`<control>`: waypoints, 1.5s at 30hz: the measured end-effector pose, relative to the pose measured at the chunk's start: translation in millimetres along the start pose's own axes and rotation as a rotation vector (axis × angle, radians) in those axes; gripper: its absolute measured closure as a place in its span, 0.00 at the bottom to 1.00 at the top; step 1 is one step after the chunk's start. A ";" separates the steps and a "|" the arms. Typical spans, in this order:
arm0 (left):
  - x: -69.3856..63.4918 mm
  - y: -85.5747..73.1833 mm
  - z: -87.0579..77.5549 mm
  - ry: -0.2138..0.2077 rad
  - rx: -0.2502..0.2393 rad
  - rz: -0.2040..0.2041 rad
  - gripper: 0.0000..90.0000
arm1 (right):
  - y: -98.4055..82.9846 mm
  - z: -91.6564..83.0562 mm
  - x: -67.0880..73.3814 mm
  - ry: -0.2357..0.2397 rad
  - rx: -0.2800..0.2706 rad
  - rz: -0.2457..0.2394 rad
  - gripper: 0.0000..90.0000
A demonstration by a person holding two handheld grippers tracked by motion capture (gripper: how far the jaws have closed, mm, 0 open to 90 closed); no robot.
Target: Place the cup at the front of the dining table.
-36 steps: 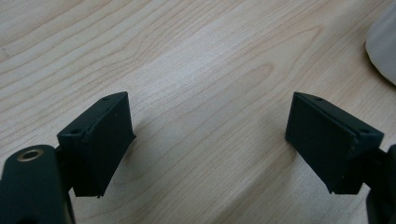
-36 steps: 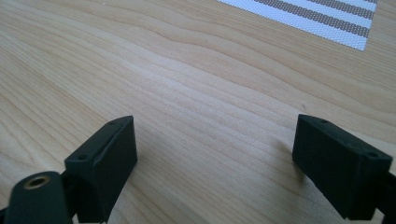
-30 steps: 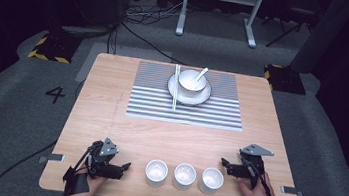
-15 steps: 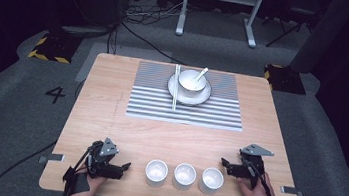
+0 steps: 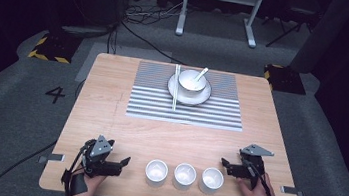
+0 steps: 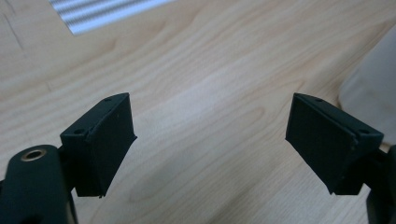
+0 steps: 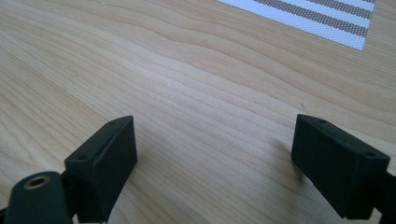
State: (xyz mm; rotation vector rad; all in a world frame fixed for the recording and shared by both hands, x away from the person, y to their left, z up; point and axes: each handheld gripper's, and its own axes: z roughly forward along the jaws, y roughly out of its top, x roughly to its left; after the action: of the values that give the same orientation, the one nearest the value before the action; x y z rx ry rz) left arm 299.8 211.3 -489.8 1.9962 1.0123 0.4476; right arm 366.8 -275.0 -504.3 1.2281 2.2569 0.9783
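The left tool (image 6: 210,144) has its two black jaws spread wide, with bare wooden surface (image 6: 205,84) between them. Ahead and to its left lies the corner of a striped mat (image 6: 100,11). A white cup (image 6: 373,88) sits just beyond the right jaw.

A metal stand (image 5: 220,3) on grey floor; "4" (image 5: 55,94), possibly tape.
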 end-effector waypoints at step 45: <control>-81.3 32.5 -20.3 -0.189 -0.123 0.051 0.17 | -0.5 -0.6 0.2 0.000 0.000 0.003 0.16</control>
State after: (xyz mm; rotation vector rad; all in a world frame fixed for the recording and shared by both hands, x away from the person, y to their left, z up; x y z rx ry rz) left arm 253.5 147.0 -447.4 1.9170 0.7990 0.3329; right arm 366.0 -275.2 -504.3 1.2321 2.2556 0.9786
